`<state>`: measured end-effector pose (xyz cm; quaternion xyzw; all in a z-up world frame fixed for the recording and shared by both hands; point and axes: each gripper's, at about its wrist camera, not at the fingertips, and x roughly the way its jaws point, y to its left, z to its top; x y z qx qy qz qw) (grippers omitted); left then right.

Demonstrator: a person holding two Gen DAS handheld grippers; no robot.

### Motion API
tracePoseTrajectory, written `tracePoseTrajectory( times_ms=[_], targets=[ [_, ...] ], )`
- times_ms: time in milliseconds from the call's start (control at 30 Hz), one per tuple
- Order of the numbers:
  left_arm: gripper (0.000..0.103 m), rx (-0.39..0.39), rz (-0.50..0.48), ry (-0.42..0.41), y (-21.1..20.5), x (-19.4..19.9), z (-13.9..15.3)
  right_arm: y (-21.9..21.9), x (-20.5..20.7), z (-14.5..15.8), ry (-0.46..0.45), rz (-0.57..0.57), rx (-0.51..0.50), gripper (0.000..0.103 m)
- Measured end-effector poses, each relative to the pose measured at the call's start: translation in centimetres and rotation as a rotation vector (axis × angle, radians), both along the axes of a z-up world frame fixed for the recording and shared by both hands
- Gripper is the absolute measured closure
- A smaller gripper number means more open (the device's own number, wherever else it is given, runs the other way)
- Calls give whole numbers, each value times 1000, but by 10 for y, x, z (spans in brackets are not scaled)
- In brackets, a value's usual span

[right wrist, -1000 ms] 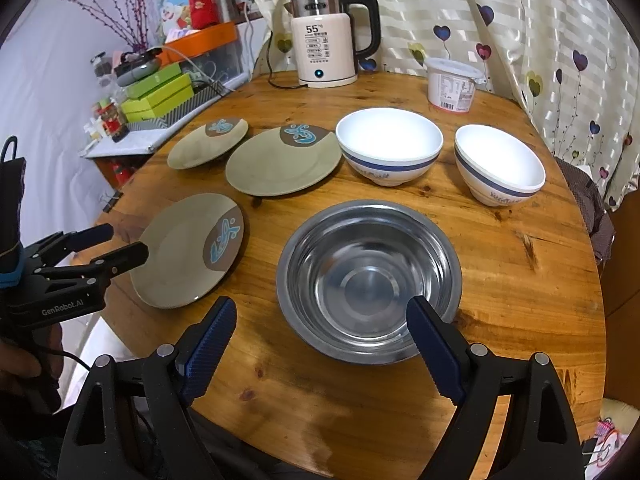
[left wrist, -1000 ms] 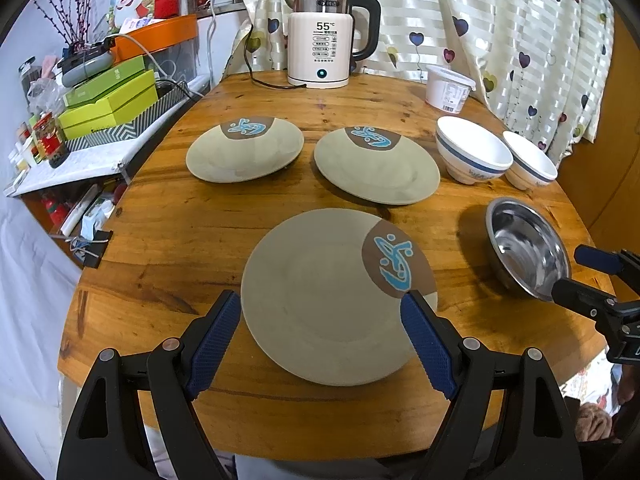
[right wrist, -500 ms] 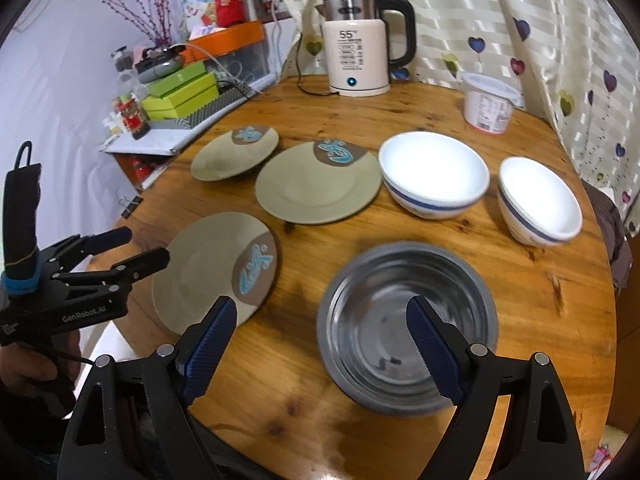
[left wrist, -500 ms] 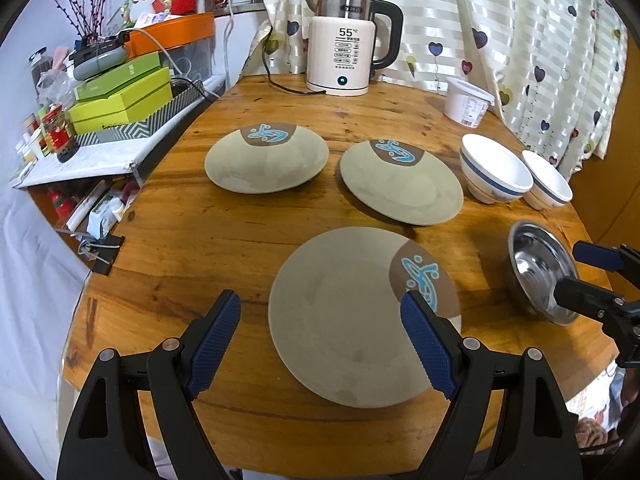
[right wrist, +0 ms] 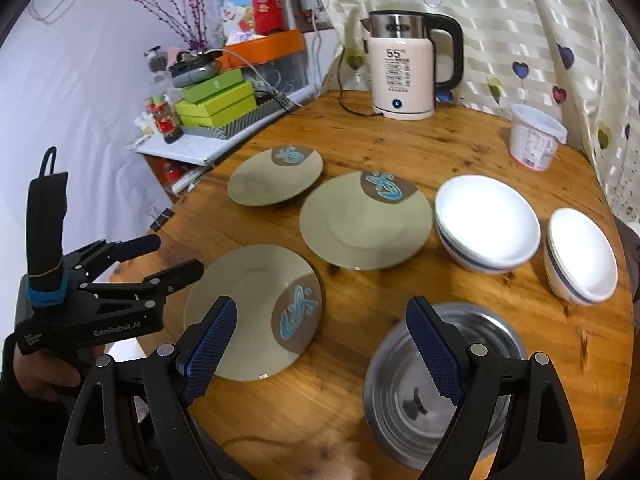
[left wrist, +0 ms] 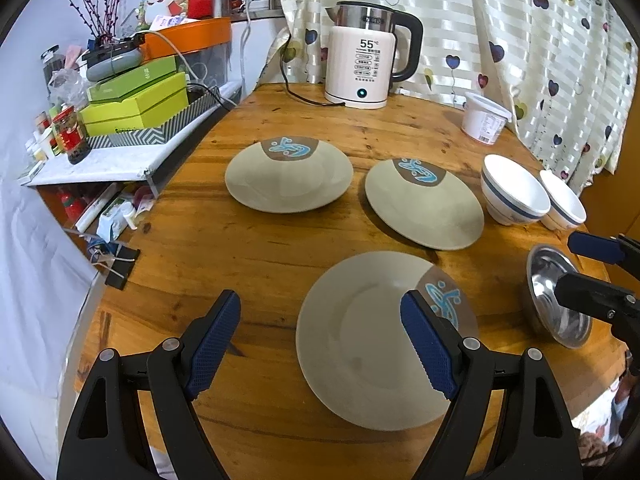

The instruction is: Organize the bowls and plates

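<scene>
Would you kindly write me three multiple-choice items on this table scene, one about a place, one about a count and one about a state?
1. Where does the white tub stand?
A. at the table's far edge by the curtain
B. inside the steel bowl
C. on a plate

2. How many beige plates lie on the table?
A. two
B. three
C. five

3. How is the right gripper?
A. shut on a white bowl
B. shut on a plate
C. open and holding nothing

Answers:
1 A: the tub sits alone on the wood near the heart-print curtain, right of the kettle.
2 B: the near plate, middle plate and far plate lie apart, unstacked.
3 C: its blue pads stand wide apart over the table, above the near plate and the steel bowl, gripping neither.
</scene>
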<state>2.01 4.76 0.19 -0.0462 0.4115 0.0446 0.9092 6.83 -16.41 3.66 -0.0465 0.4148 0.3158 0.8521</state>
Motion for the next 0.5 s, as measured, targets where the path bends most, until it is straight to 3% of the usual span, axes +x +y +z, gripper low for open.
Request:
tracePoseTrajectory(
  times_ms=[500],
  targets=[
    [20,9,44,-17,21,19,2,34,37,3,13,63,-2,15]
  ],
)
